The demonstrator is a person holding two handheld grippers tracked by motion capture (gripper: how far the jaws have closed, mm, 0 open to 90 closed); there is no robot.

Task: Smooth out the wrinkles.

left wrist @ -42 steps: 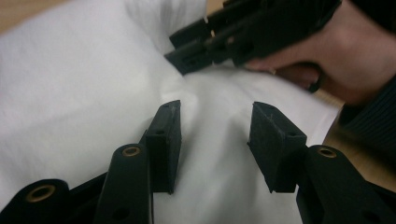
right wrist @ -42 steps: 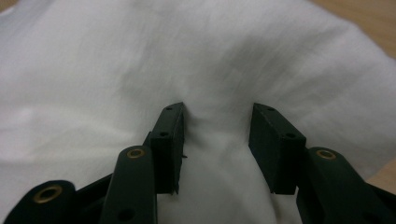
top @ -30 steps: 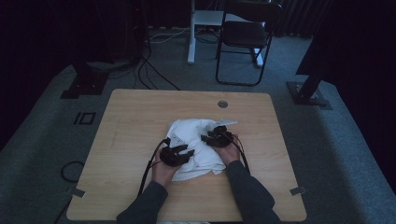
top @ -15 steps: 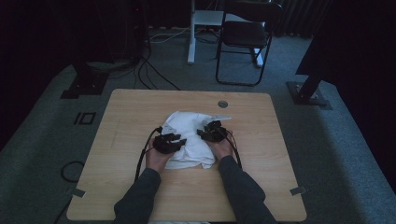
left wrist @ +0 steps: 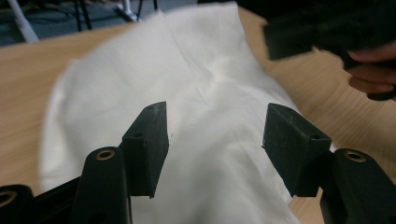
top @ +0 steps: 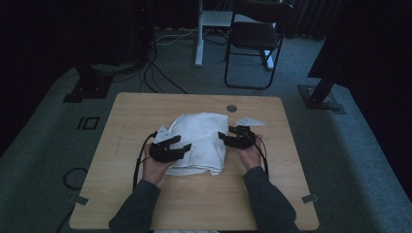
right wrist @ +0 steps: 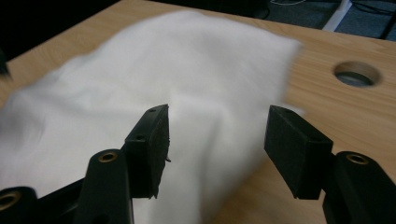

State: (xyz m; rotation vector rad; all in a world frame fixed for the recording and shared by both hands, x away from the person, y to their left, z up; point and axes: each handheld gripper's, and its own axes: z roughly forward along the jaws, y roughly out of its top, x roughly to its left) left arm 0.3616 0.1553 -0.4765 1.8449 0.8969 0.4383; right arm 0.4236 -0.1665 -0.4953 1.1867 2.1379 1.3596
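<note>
High view: a folded white cloth (top: 199, 143) lies mid-surface on the wooden surface (top: 145, 111). The left tongs (top: 182, 145) hover at its left edge, the right tongs (top: 224, 137) at its right edge.

Left gripper view: the left tongs (left wrist: 215, 142) have just been opening and stand wide above the cloth (left wrist: 205, 84), gripping nothing.

Right gripper view: the right tongs (right wrist: 217, 144) have likewise just been opening, wide and empty over the cloth (right wrist: 154, 70), near a round hole (right wrist: 357, 73).

One white cloth (top: 199, 141) lies on one table (top: 145, 111). Two hand-held grippers – the left hand-held gripper (top: 182, 144) and the right hand-held gripper (top: 224, 138) – sit beside it. One round hole (top: 231, 108) pierces the tabletop, and one folding chair (top: 255, 41) stands behind it.
</note>
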